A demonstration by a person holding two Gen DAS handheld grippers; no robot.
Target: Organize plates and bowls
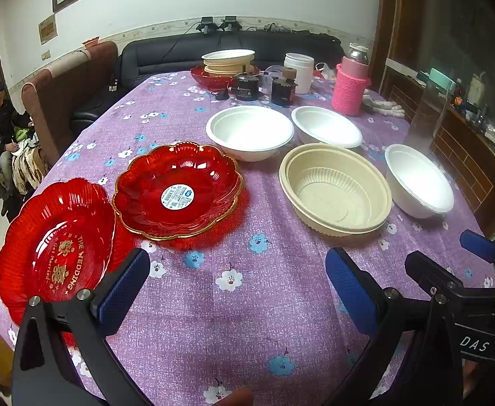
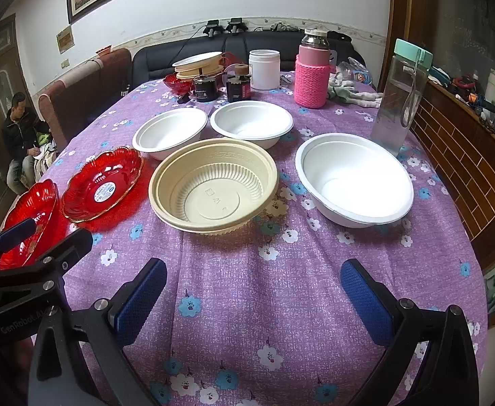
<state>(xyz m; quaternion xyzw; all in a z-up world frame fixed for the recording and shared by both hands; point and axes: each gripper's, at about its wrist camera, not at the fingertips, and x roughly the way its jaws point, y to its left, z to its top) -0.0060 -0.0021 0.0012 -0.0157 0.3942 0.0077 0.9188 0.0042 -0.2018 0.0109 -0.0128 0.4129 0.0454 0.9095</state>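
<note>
Plates and bowls lie loose on the purple flowered tablecloth, none stacked near the tongs. Two red plates sit left: lettered plate at the table edge, stickered plate just beside it. Beige bowl is centre, three white bowls behind and right; nearest is white bowl. Left gripper and right gripper both hang spread wide, empty, tilted down over bare cloth. Judgement: left tongs nearer the red plates, right tongs nearer the bowls, all ahead of the jaws.
</note>
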